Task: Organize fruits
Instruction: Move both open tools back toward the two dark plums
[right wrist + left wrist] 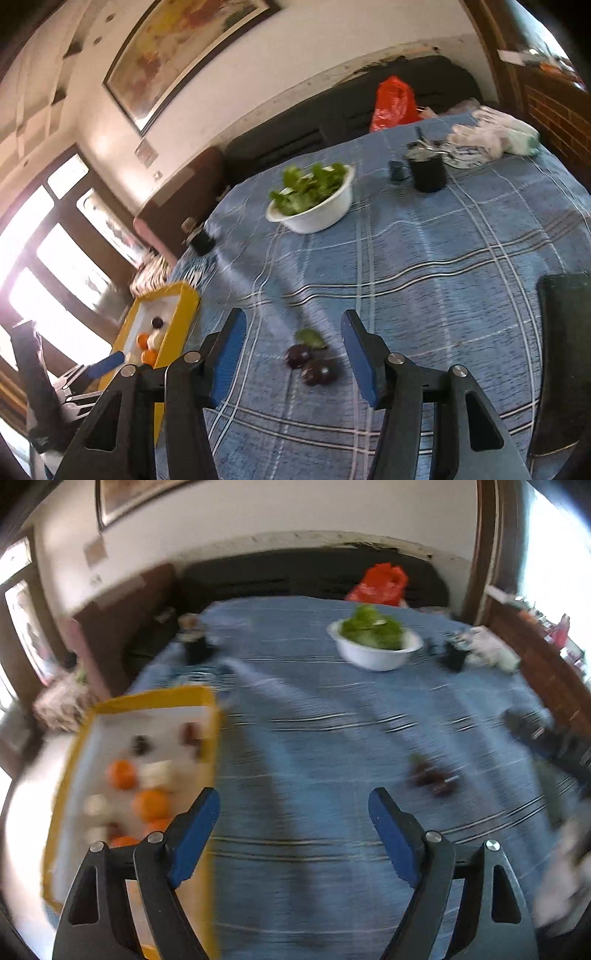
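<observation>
Right now both sets of fingers hang over the blue plaid surface, nothing between them. Left gripper: fingers spread wide over bare cloth, w/ the yellow-rimmed tray just beside the left finger. Tray holds oranges, some pale pieces and a few dark fruits; blur hides what the pale ones are. Right gripper: fingers apart, not touching anything, and the two dark plums w/ a green leaf lie on the cloth in the gap between the finger tips, a bit beyond them. Same plums show in the left view, off to the right of my left fingers, smeared by blur. White bowl of leafy greens sits farther back, mid-surface, well apart from the plums. Black cup and red bag near the far edge. Dark flat thing at right edge of the surface, can't tell what.
</observation>
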Demonstrator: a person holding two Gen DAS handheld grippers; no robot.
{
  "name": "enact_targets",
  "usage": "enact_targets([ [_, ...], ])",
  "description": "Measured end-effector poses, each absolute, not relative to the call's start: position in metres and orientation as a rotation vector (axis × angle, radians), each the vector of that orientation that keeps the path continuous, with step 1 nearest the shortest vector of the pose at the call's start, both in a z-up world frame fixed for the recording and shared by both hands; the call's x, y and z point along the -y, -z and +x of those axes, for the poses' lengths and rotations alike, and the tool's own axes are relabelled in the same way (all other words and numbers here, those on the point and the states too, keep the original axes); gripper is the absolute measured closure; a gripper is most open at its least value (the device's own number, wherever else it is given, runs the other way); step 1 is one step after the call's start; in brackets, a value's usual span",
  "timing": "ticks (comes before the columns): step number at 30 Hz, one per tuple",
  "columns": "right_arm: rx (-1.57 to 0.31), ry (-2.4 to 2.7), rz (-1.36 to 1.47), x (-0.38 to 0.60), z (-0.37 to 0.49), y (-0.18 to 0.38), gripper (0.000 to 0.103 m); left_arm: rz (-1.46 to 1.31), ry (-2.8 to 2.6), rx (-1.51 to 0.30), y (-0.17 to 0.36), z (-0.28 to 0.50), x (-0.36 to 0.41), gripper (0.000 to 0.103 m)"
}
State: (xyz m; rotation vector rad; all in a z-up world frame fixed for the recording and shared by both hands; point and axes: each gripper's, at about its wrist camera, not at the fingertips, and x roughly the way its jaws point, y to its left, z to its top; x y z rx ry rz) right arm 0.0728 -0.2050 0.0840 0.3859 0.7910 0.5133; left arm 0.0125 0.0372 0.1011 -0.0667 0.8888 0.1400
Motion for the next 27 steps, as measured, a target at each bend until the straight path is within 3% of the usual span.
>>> enact_targets([
  [6,-0.783,-0.411,0.412,0.230,0.083,-0.081,0.045,-0.359,-0.032,-0.969,-0.121,0.065,0.006,0.021],
  [13,-0.792,-0.428,0.393,0.226,0.085,-0.080,0.045,-0.335,-0.024,-1.034,-0.089,0.064,0.002,0.021],
  [16,-0.758,-0.450,0.365,0.219,0.077,-0.088,0.045,-0.323,-0.082,-1.028,-0.105,0.058,-0.021,0.025],
  [27,-0.643,-0.525,0.362,0.219,0.061,-0.112,0.045,-0.151,-0.239,-0.604,-0.329,-0.035,-0.018,0.025],
])
